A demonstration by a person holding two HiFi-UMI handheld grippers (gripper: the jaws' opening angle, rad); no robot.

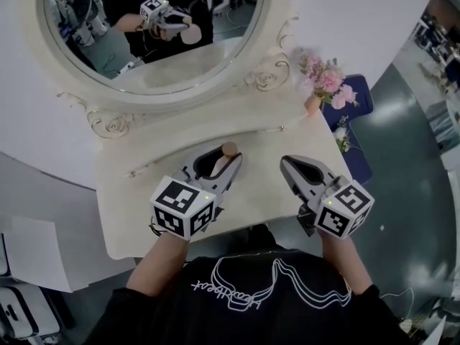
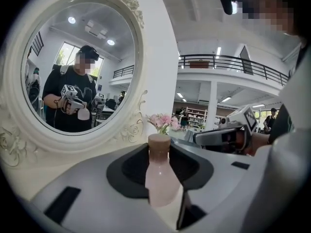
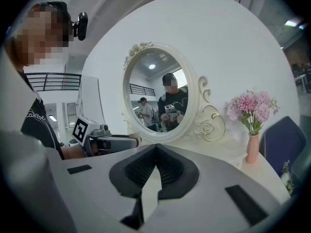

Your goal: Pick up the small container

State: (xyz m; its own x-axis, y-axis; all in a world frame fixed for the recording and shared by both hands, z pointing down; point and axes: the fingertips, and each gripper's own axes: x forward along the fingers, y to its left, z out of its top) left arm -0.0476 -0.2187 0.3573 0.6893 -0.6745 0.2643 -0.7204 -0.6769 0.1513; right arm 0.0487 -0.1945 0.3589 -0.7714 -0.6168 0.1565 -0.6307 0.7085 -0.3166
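left gripper [image 1: 221, 157] holds small container [image 2: 160, 174]; mirror [image 1: 154, 20], flower vase [image 1: 312, 105] beyond.

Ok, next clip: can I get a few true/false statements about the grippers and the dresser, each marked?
1. The left hand-held gripper is closed on the small pink container. True.
2. The right hand-held gripper grips something too. False: its jaws are together with nothing between them.
3. A vase of pink flowers stands on the dresser top. True.
4. The container lies on its side. False: it is upright between the left jaws.
5. The mirror is square. False: it is oval.
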